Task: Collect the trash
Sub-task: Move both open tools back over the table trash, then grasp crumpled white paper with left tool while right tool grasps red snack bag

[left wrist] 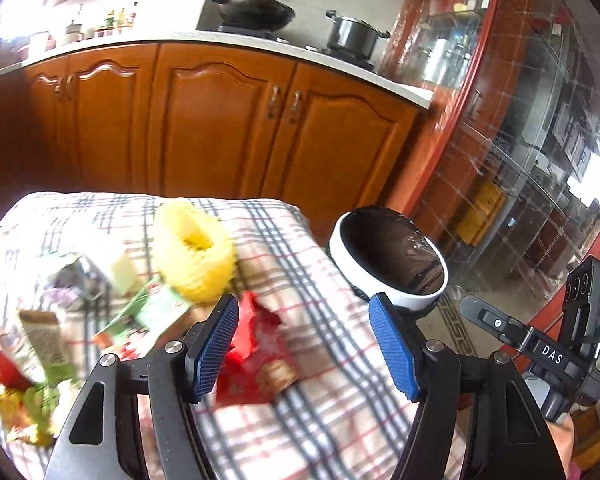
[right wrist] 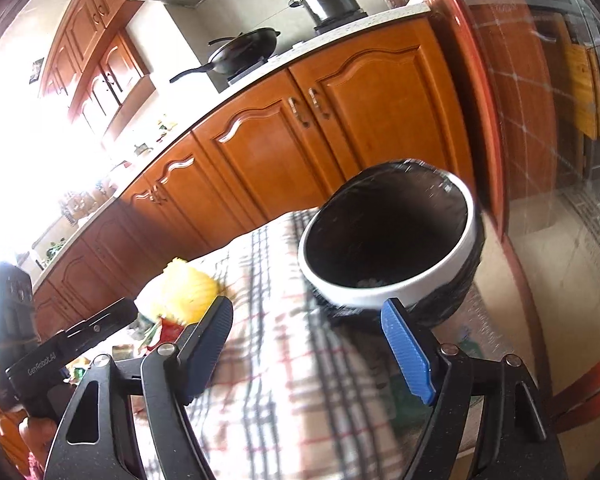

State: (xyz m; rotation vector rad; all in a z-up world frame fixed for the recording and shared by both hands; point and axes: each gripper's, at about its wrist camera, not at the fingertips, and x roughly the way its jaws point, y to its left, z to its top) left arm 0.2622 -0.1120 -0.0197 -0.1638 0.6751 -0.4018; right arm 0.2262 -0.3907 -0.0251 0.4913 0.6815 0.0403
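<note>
Blue-padded left gripper (left wrist: pixel 304 344): I read its jaws spread wide, nothing between them, hovering over the checked tablecloth (left wrist: pixel 324 400) above a red wrapper (left wrist: pixel 256 356). Only the left view lists the full litter: green packets (left wrist: pixel 152 312), a beige wrapper (left wrist: pixel 44 340), a yellow ruffled item (left wrist: pixel 192 252). Right gripper (right wrist: pixel 312 344): equally wide, empty, facing the white-rimmed bin (right wrist: pixel 388 244) with black liner at the table's far corner; only this view shows pale scraps inside. Wok (left wrist: pixel 256 10) and pot (left wrist: pixel 352 32) on the counter behind
</note>
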